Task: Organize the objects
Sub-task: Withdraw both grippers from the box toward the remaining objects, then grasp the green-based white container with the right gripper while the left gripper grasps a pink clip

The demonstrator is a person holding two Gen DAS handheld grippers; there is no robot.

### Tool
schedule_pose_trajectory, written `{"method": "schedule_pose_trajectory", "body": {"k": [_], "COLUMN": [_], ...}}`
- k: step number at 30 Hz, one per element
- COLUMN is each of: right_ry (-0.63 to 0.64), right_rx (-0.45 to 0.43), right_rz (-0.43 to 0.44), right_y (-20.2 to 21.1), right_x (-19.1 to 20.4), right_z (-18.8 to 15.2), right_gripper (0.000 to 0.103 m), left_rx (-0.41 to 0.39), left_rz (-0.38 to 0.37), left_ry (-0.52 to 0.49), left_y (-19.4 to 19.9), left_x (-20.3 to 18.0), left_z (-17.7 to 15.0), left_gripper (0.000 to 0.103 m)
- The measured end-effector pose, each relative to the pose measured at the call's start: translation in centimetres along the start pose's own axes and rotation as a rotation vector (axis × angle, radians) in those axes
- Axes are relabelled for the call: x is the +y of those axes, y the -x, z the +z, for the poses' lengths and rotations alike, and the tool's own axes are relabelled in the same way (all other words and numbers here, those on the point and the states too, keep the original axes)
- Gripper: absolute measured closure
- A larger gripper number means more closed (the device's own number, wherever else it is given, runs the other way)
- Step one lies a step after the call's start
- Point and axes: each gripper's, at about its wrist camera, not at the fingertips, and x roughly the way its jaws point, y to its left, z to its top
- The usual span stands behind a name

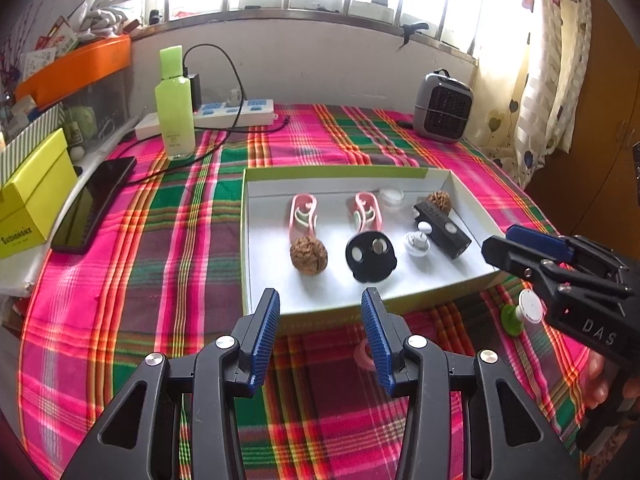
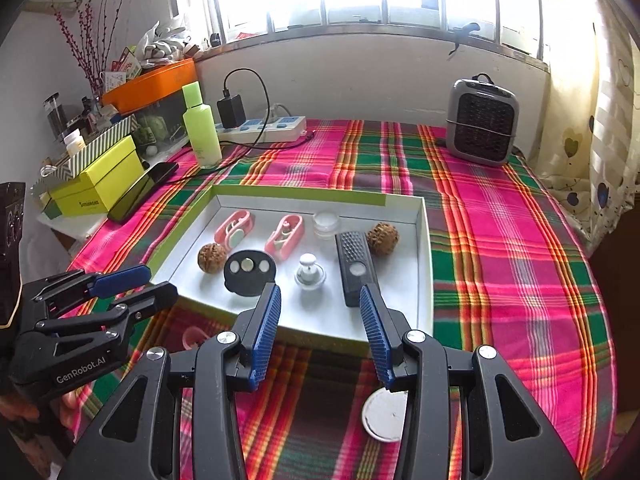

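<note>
Closest in, the left claw and the right claw both hang spread apart with nothing between their ribbed blue pads, just in front of the tray. Two small things lie outside the tray on the soft plaid cloth covering the surface: a pink ring-shaped piece under the left claw, and a knob with a white disc top on a green base under the right claw. The knob is round and smooth, so I think it could roll or pop out if pinched off-centre. The two claws are near each other and might bump. Next comes the shallow white cardboard tray with a green edge. It holds two bumpy brown walnuts, two pink plastic clips, a flat black disc, a long black bar, a white knob and a clear little jar. A clumsy drop could knock these out of place.
</note>
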Motion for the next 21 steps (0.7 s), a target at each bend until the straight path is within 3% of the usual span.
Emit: {"method": "schedule_pose_trajectory", "body": {"k": [21], "right_ry": [-0.052], "right_rx": [0.044], "right_rz": [-0.033], "right_y": [2.0], "right_x": [-3.2], "right_z": [-4.5], "right_gripper": [0.060], "left_rx": [0.027], "left_rz": [-0.126], "left_ry": [-0.060], "left_y": [-0.5], "left_x": [-1.3], "left_z": [-2.3], "left_gripper": [0.060]}}
